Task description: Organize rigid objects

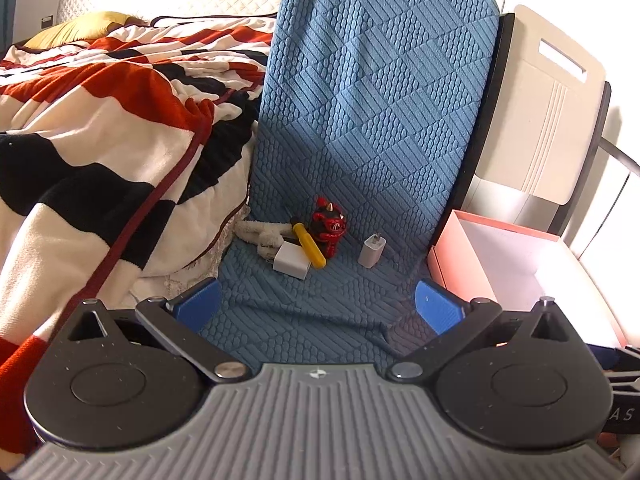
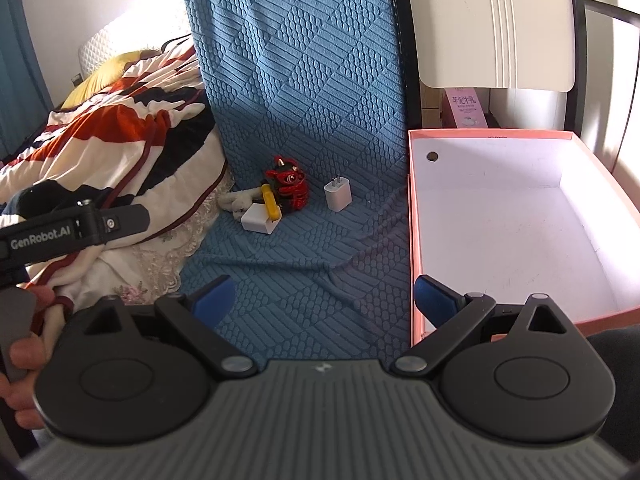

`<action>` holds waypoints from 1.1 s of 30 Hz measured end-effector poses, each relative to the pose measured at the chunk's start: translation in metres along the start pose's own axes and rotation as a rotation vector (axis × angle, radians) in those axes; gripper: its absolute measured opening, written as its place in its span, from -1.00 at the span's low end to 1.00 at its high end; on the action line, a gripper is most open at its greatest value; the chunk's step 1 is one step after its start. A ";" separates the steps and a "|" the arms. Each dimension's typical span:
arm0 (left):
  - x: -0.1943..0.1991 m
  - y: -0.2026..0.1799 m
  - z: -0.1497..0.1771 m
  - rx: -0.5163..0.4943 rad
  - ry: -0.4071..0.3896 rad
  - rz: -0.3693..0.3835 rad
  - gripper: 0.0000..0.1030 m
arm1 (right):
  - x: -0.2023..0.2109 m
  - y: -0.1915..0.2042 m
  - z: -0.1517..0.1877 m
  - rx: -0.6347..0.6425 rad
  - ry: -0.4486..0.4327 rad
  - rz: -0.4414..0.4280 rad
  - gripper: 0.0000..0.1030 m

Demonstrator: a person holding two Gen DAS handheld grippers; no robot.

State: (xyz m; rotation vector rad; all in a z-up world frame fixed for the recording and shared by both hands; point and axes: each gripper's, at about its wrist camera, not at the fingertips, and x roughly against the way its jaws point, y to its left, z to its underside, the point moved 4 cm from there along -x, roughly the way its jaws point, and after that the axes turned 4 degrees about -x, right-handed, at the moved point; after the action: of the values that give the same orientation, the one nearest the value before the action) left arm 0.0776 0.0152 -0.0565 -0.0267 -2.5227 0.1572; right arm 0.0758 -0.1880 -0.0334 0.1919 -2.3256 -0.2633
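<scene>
both the left gripper [image 1: 318,306] and right gripper [image 2: 324,298] are wide open and empty; the small white charger [image 2: 337,194] looks light, hard and smooth, so pinch its flat sides.

A textured cover [image 2: 304,92] drapes over a seat and its upright back, with a bed under a rumpled blanket [image 2: 120,148] to its left and an open box [image 2: 416,216] touching its right edge. Far back on the seat, close to the backrest, a small cluster lies: a horned figurine [image 2: 289,184], a short stick-shaped tool [image 2: 270,201] leaning just before it, and a charger block [image 2: 259,220] nearest of the three, seemingly touching the tool (a fluffy item [image 2: 236,202] pokes out to their left). A second charger [image 2: 338,195] stands apart, right of the figurine, prongs up. Behind the box stands a chair back [image 2: 496,24].
</scene>
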 end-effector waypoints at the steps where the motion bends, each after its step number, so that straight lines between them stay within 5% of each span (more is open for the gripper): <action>1: -0.002 0.000 0.001 -0.001 0.006 -0.003 1.00 | -0.001 -0.001 -0.001 -0.002 -0.004 -0.004 0.90; 17: -0.032 0.008 0.004 0.008 0.041 -0.035 1.00 | -0.028 -0.008 0.000 -0.036 -0.012 -0.024 0.90; 33: -0.117 0.021 -0.008 0.032 0.087 -0.048 1.00 | -0.080 -0.012 -0.019 0.021 -0.011 -0.030 0.90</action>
State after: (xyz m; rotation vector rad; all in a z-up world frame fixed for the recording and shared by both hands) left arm 0.1779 0.0301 -0.1200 0.0388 -2.4317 0.1738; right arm 0.1452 -0.1848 -0.0783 0.2365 -2.3387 -0.2555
